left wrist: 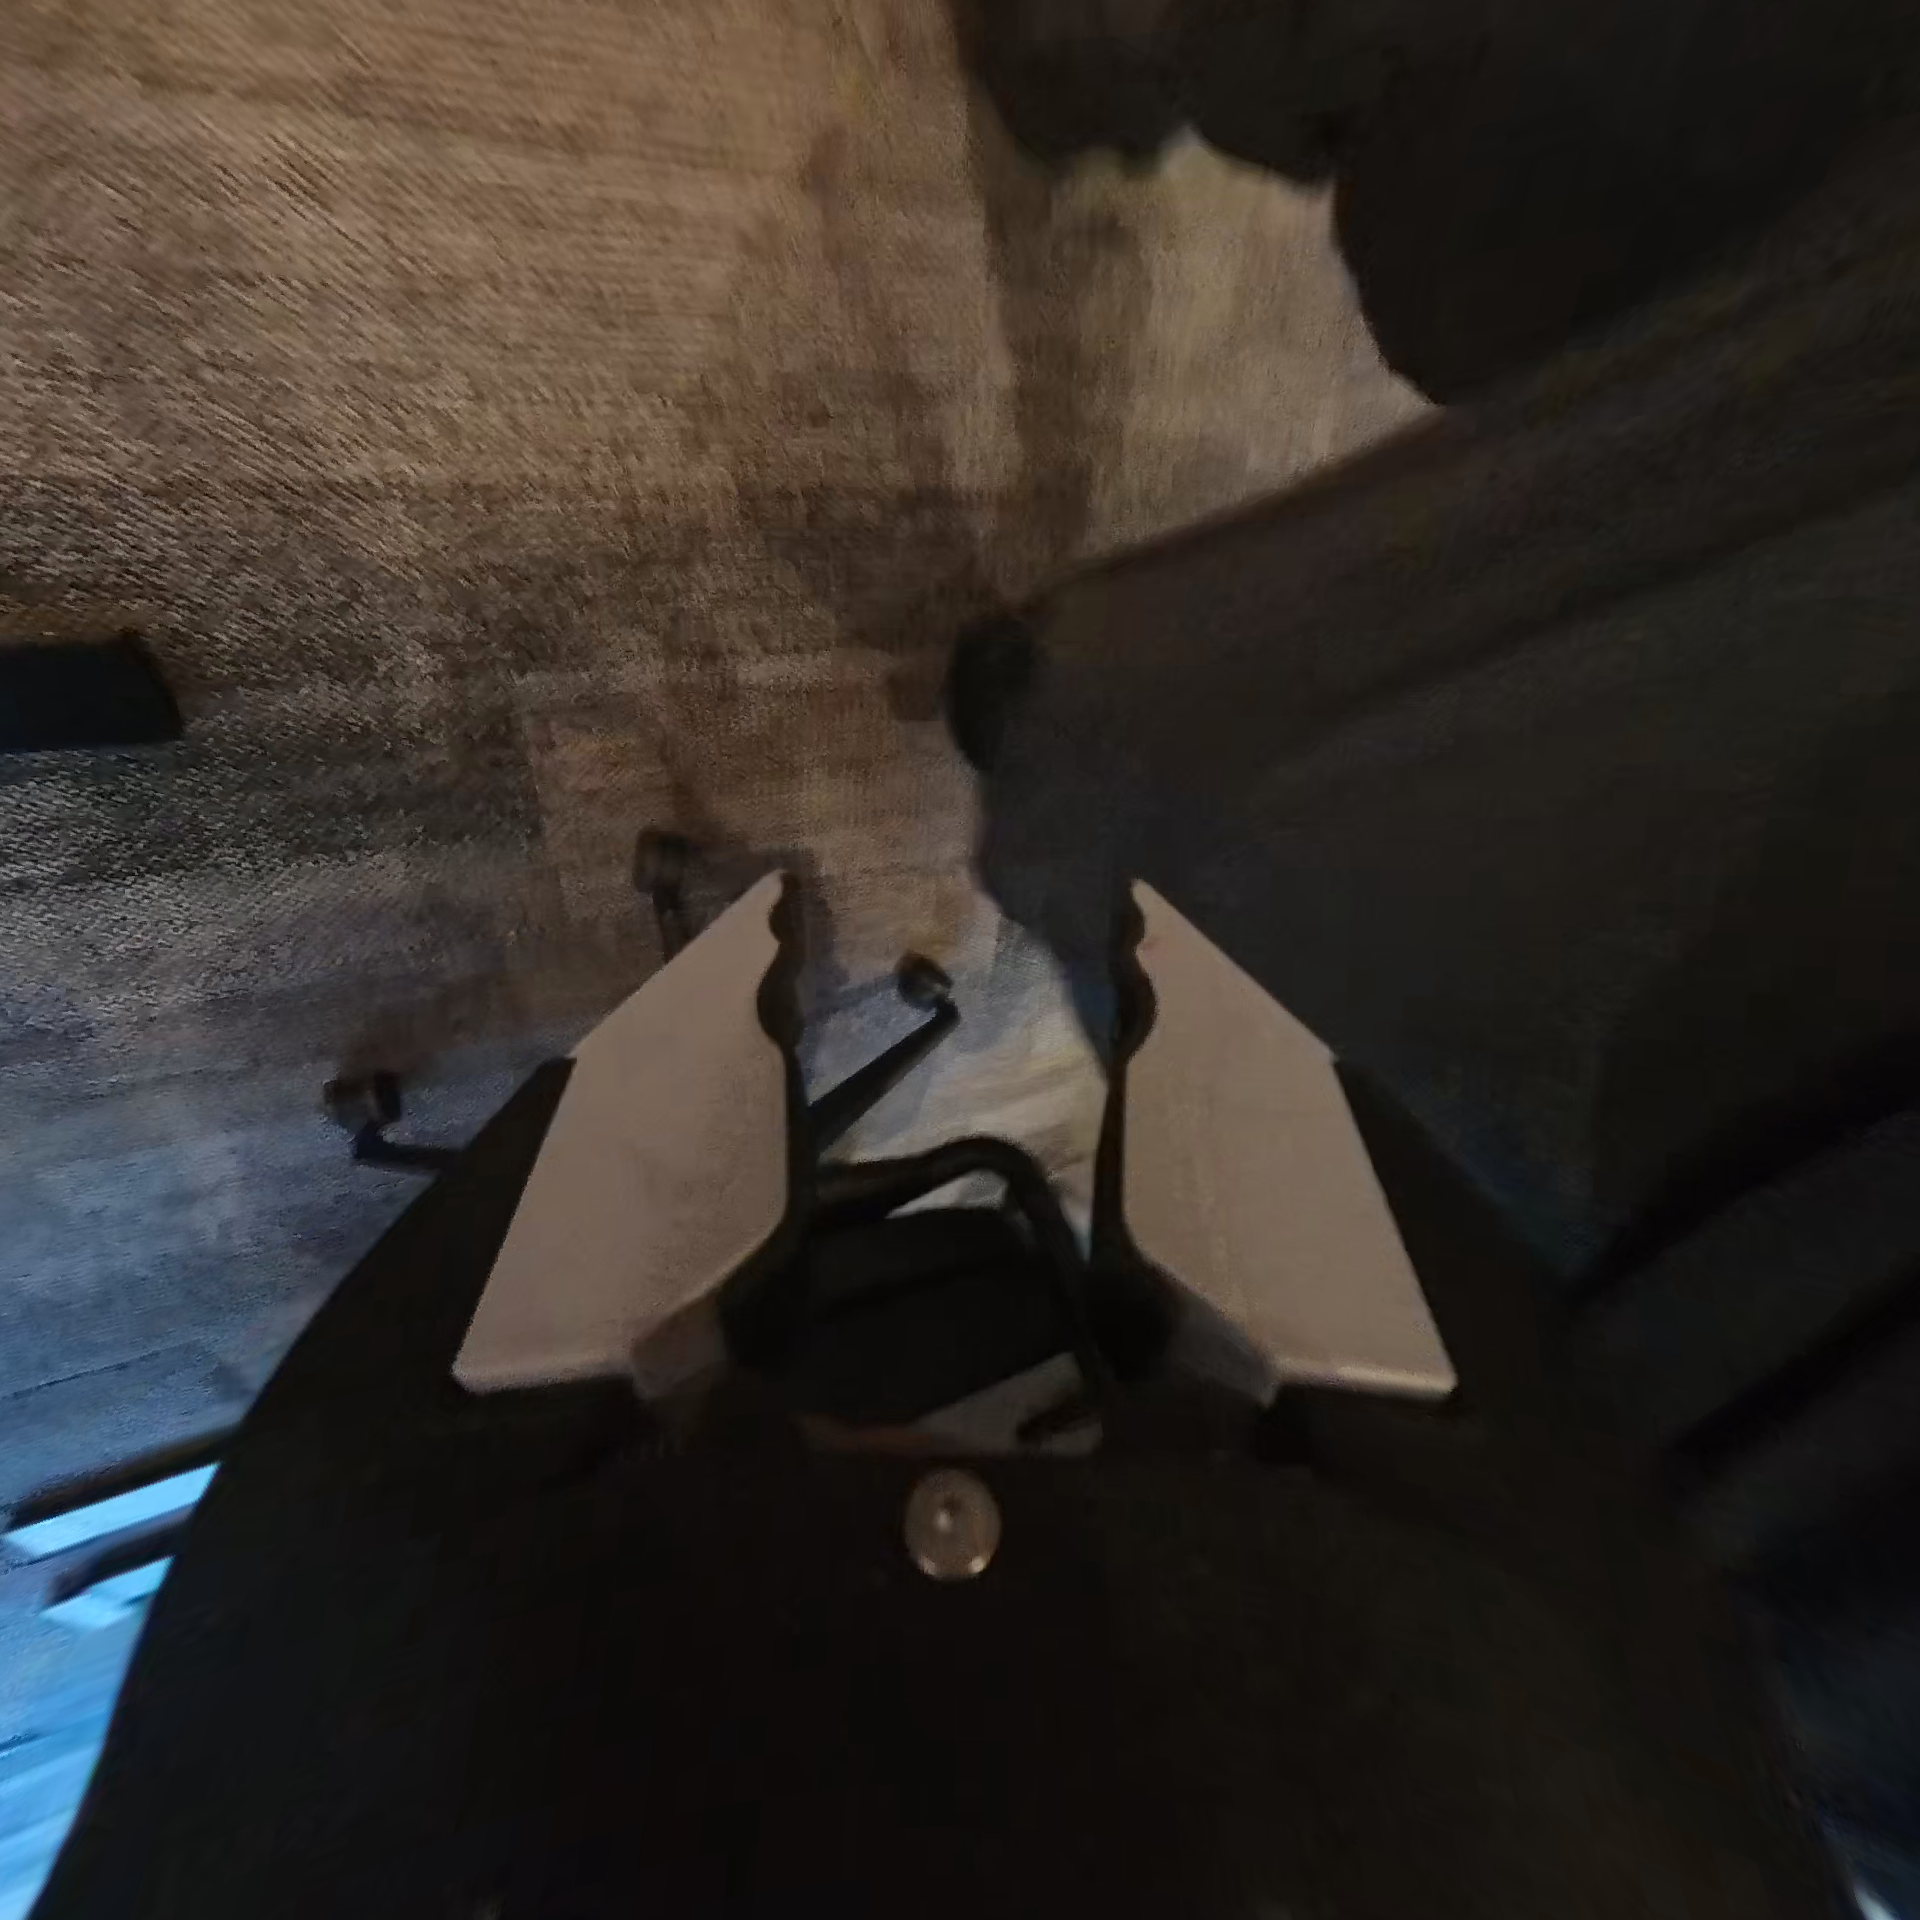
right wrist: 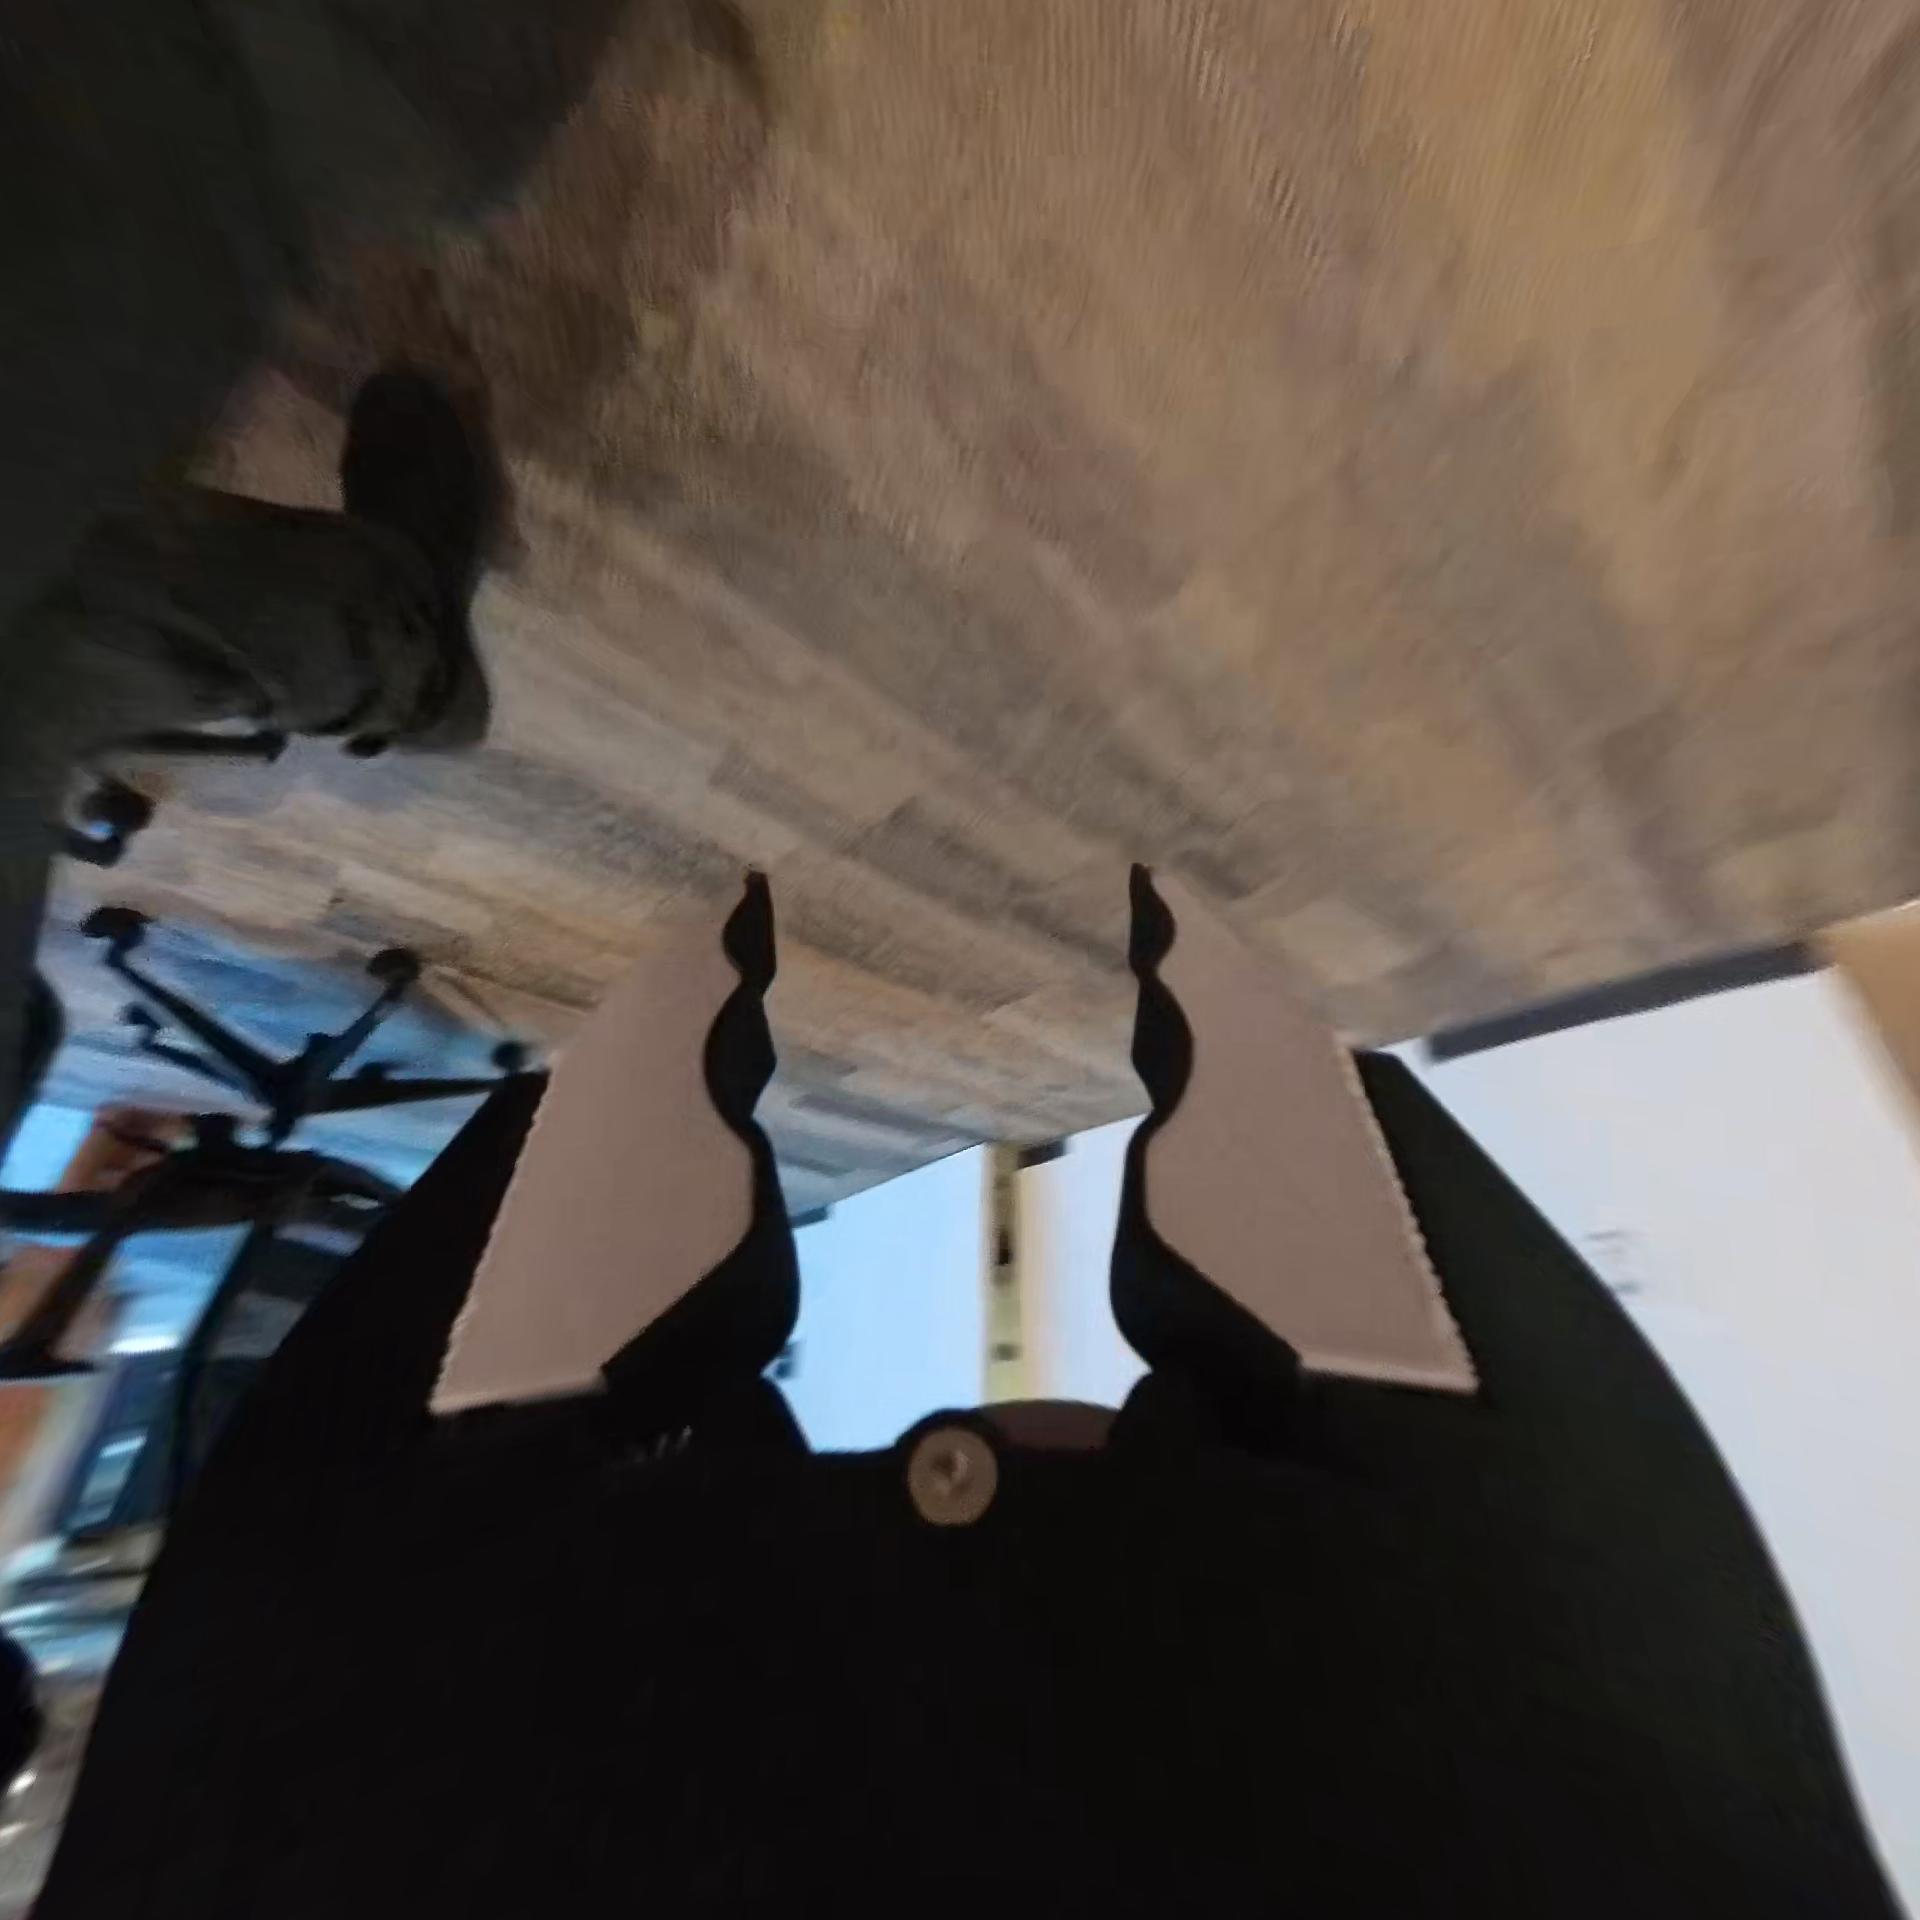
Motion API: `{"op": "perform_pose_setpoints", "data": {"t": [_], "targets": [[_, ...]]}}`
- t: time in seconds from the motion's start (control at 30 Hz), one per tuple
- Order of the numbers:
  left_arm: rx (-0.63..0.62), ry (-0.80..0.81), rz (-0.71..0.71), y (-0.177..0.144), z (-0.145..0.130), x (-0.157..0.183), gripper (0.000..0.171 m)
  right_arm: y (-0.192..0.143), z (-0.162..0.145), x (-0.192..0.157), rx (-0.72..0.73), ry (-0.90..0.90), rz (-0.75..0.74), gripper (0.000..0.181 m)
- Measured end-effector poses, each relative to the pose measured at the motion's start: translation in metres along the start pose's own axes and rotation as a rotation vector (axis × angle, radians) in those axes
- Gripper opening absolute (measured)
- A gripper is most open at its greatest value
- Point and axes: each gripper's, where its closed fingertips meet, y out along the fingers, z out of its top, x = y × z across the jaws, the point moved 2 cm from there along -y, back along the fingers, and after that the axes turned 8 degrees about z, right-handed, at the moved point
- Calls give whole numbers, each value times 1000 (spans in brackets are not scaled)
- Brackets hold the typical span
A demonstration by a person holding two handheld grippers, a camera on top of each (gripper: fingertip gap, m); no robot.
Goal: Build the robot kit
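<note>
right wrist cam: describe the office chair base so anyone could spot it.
Start at the carpeted floor filling the upside-down right wrist view and go to its left edge, left of the open right gripper. The chair base is a black star of thin spokes tipped with small casters, unlike the bulkier dark shape above it.

Carpet [left wrist: 436,416] — rough woven cloth, matt; left claw [left wrist: 956,894] fingers [left wrist: 665,1174] — smooth matt plates, black body.
</note>
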Motion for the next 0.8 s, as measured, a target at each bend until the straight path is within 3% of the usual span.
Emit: {"op": "perform_pose_setpoints", "data": {"t": [0.1,0.13,0.23,0.3,0.4,0.5,0.6,0.7,0.8], "targets": [[124,-114,66,-57,65,-42,49,-103,149,2,25,-246,-163,70],[196,-160,87,-79,89,-59,35,-139,195,-3,25,-344,-229,71],[380,-271,139,-128,153,-121,56,-242,337,-26,62,-605,-427,73],[451,-360,143,-138,183,-172,60,-294,426,-45,59,-704,-539,75],[482,-510,121,-130,210,-254,61,-352,537,-81,42,-683,-633,79],[477,-600,85,-123,223,-340,59,-382,610,-156,112,-519,-497,77],[431,-653,94,-136,222,-435,55,-401,659,-235,126,-542,-481,68],[372,-681,105,-178,216,-526,55,-416,702,-305,57,-642,-545,70],[430,-670,184,-236,223,-629,53,-422,760,-380,43,-704,-534,66]]}}
